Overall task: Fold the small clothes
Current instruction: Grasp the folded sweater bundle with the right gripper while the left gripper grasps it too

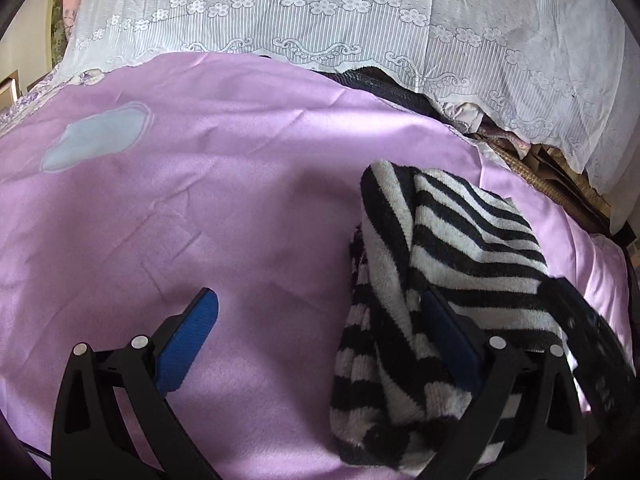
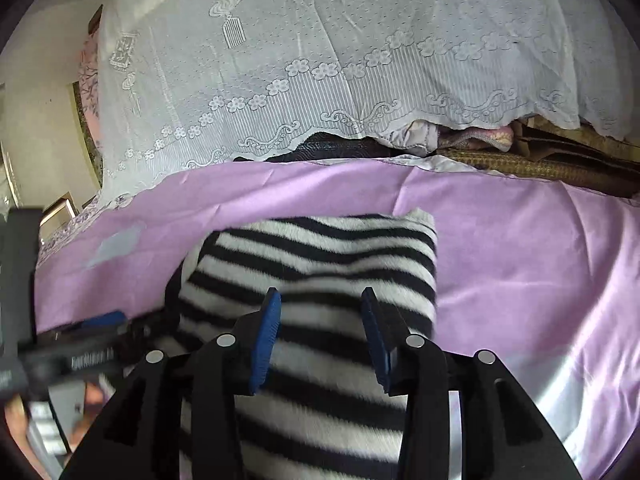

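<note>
A black-and-white striped fleecy garment (image 1: 472,240) lies folded in a thick bundle on the purple sheet (image 1: 200,168). In the left wrist view my left gripper (image 1: 318,294) is open wide. Its left finger hangs over bare sheet and its right finger sits in a crease of the garment. In the right wrist view the garment (image 2: 320,248) fills the middle. My right gripper (image 2: 319,292) hovers over it with jaws parted and nothing pinched between the blue pads. Each gripper shows blurred in the other's view, the right gripper (image 1: 588,332) and the left gripper (image 2: 92,328).
A white lace cover (image 1: 360,20) drapes over a pile along the back edge, with dark cloth and a woven mat (image 2: 520,164) showing beneath it. The sheet carries a pale patch (image 1: 96,136). Part of a hand (image 2: 16,412) shows at lower left.
</note>
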Demonstrator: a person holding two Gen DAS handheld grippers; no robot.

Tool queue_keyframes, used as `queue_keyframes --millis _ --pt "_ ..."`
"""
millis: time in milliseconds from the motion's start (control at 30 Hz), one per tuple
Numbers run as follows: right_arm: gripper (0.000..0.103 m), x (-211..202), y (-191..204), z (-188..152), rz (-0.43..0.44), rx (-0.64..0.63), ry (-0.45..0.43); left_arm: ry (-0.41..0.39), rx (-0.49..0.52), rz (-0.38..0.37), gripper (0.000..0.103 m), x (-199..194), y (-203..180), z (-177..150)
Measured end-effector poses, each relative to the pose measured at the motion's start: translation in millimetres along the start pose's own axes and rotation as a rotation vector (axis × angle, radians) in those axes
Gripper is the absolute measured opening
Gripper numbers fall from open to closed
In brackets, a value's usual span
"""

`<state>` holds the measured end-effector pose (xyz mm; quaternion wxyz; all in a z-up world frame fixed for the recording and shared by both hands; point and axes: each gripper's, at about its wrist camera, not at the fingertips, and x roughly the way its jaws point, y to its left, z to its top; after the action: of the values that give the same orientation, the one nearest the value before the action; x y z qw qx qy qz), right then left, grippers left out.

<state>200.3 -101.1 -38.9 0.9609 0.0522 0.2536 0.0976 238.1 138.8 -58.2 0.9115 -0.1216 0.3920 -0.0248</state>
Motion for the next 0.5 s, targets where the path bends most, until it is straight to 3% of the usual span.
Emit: queue_keyframes --millis 133,333,500 --pt "0.044 3 -18 -9 0.048 0.079 0.065 0.033 -0.009 -0.016 0.099 10 2 -9" --pt "0.047 -4 -20 -9 0.078 0.097 0.041 0.052 -0.039 -0.050 0.098 9 7 -9" --pt "0.065 -15 -34 -6 0.070 0.147 0.018 0.081 -0.072 -0.151 0.097 -1 11 -3"
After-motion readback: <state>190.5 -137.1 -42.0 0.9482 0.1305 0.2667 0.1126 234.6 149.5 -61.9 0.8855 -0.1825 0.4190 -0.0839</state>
